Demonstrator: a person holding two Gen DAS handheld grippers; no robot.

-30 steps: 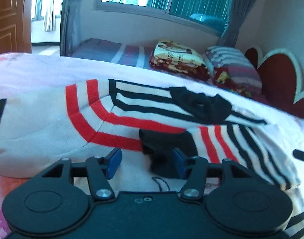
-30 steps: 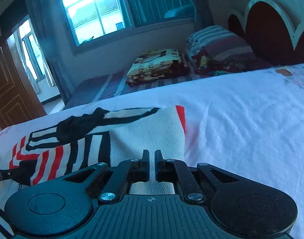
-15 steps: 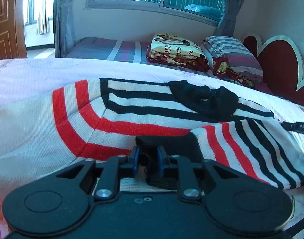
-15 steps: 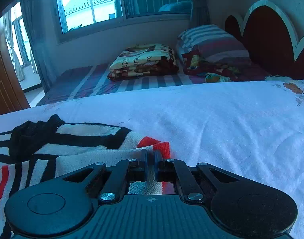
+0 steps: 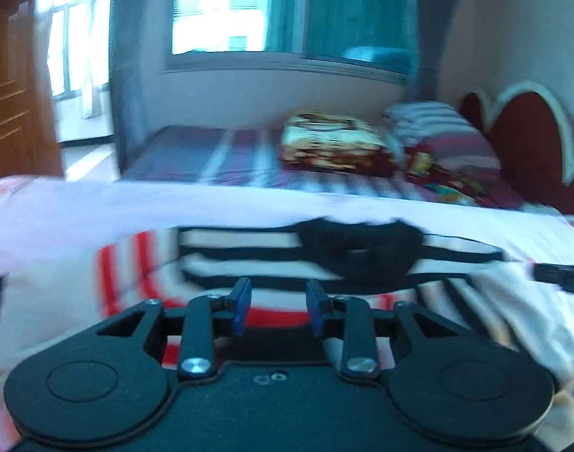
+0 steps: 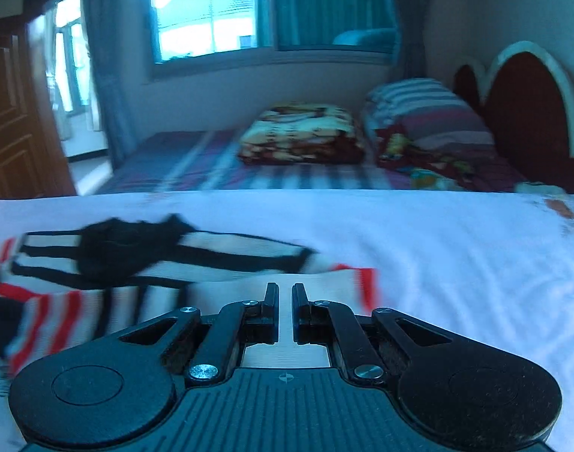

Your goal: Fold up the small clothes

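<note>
The striped sweater (image 5: 249,263) lies flat on the white bedsheet (image 5: 79,207) of the near bed, its black collar (image 5: 362,252) toward the far edge, with black-and-white bands across the chest and red stripes on the sleeve areas; both views are motion-blurred. The left gripper (image 5: 277,307) sits low over the garment's near portion with its blue-padded fingers (image 5: 242,305) spread apart and nothing between them; red-striped knit is visible through the gap. The right gripper (image 6: 285,310) is at the sweater's right-hand part (image 6: 249,256), next to a red-striped edge (image 6: 366,286), with its black fingers (image 6: 270,310) drawn nearly together, a narrow slit remaining; pale knit fabric shows through that slit, and whether the fabric is pinched cannot be told. Bare bedsheet (image 6: 456,256) extends to the right of the garment. On the far bed, a folded patterned blanket (image 6: 302,133) sits beside a striped pillow (image 6: 426,113), in front of a red headboard (image 6: 527,113)
</note>
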